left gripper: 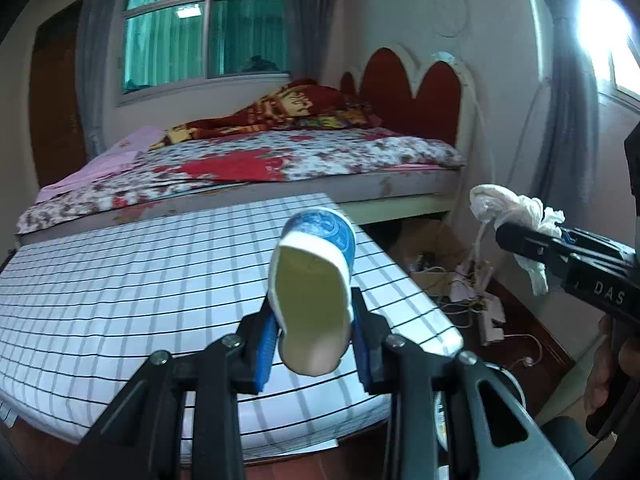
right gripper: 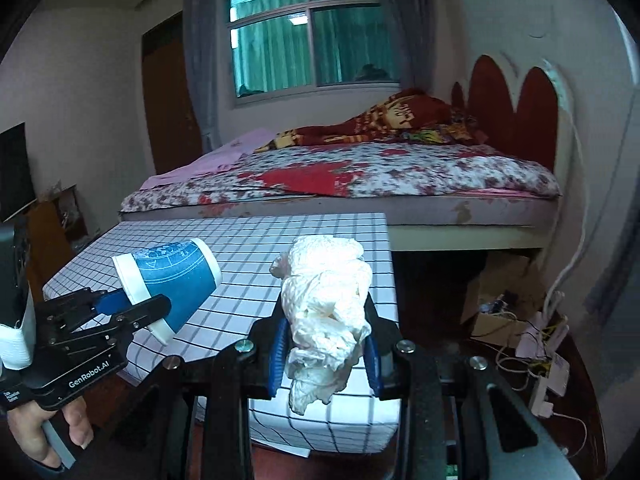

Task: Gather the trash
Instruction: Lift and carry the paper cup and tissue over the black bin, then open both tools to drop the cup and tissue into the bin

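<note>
My left gripper (left gripper: 314, 344) is shut on a blue and white paper cup (left gripper: 316, 280), squeezed at its rim and held above the checked table (left gripper: 120, 280). The cup also shows in the right wrist view (right gripper: 172, 280), in the left gripper (right gripper: 136, 312). My right gripper (right gripper: 326, 356) is shut on a crumpled white tissue wad (right gripper: 328, 296), held over the table's right end (right gripper: 248, 232). In the left wrist view the right gripper (left gripper: 520, 236) holds the tissue (left gripper: 516, 208) off the table's right side.
A bed (right gripper: 360, 176) with floral sheets stands behind the table. Cardboard boxes (right gripper: 504, 292), cables and a power strip (right gripper: 548, 380) lie on the floor at right. A round bin rim (left gripper: 500, 384) shows below the left gripper.
</note>
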Motion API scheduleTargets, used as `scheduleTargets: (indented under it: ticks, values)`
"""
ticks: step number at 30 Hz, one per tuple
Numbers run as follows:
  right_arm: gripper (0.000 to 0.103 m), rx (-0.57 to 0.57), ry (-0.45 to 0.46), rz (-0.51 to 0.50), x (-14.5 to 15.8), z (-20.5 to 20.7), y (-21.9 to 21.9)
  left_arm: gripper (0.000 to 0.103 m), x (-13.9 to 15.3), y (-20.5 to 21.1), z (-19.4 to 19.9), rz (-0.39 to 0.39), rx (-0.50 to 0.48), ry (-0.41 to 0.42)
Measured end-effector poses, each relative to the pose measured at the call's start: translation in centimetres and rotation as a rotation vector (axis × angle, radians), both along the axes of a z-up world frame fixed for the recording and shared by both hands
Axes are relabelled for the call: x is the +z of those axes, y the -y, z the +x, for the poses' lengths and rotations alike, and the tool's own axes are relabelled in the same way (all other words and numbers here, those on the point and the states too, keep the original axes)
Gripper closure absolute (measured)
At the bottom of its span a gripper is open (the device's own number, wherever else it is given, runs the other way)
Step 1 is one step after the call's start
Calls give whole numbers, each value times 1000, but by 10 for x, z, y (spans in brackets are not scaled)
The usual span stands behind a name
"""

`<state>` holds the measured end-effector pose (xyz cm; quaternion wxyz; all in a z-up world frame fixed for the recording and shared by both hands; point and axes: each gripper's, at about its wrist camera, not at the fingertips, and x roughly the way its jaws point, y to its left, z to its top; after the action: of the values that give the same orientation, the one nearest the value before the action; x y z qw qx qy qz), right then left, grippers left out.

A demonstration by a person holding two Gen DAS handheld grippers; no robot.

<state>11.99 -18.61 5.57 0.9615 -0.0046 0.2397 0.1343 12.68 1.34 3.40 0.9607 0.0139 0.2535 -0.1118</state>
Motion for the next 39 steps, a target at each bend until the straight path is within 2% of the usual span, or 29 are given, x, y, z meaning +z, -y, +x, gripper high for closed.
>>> scheduleTargets:
  ticks: [14, 24, 32, 39]
  values:
    - [69, -174, -33, -24, -15, -37, 83, 69, -17, 86, -5, -11, -193, -35]
    - [69, -270, -99, -26, -51, -58, 143, 69, -53, 142, -20, 37, -314, -104]
    - [69, -300, -176, -47, -98, -72, 169, 68, -88, 176, -33, 48, -408, -183]
    - [69, -305, -291, -52, -158, -70, 184, 65, -136, 201, -29, 59, -458, -297]
